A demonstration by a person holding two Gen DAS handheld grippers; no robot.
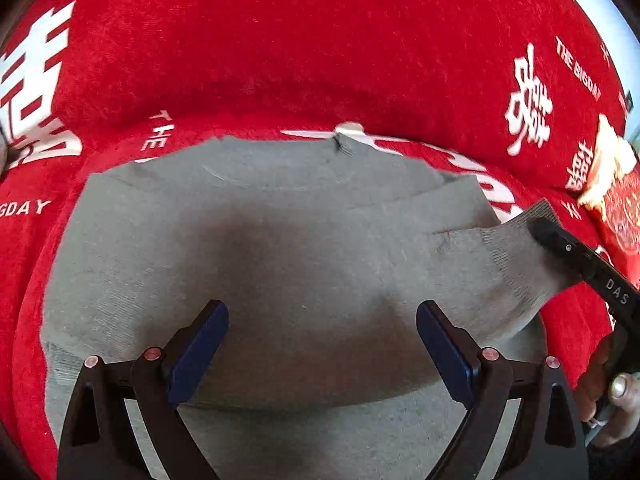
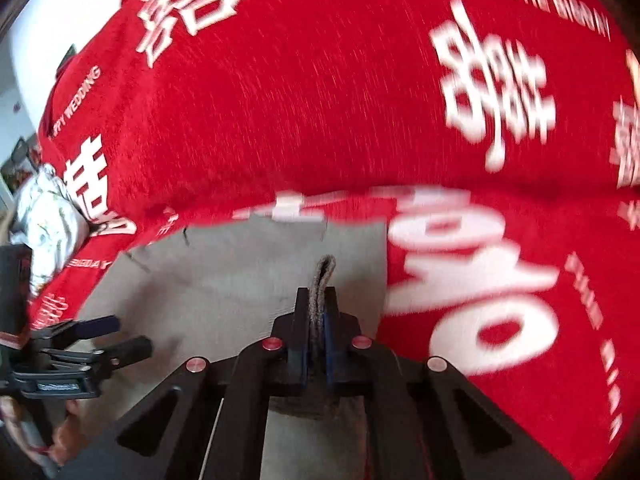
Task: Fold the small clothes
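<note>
A grey knit garment [image 1: 260,240] lies flat on a red cloth with white lettering [image 1: 320,40]. My left gripper [image 1: 322,308] hovers over the garment's body, open, with nothing between its blue pads. One sleeve reaches out to the right, and its ribbed cuff [image 1: 516,240] is lifted off the cloth by my right gripper [image 1: 552,232]. In the right wrist view the right gripper [image 2: 316,292] is shut on that cuff [image 2: 325,266], whose folded edge sticks out past the fingertips. The left gripper [image 2: 134,336] shows at the left edge, open above the garment [image 2: 240,272].
The red cloth [image 2: 320,100] covers the whole surface and rises into a fold behind the garment. A crumpled pale item [image 1: 608,160] and a red patterned packet [image 1: 624,216] lie at the right. A white floral bundle [image 2: 52,208] sits at the left. A hand [image 1: 620,392] holds the right gripper.
</note>
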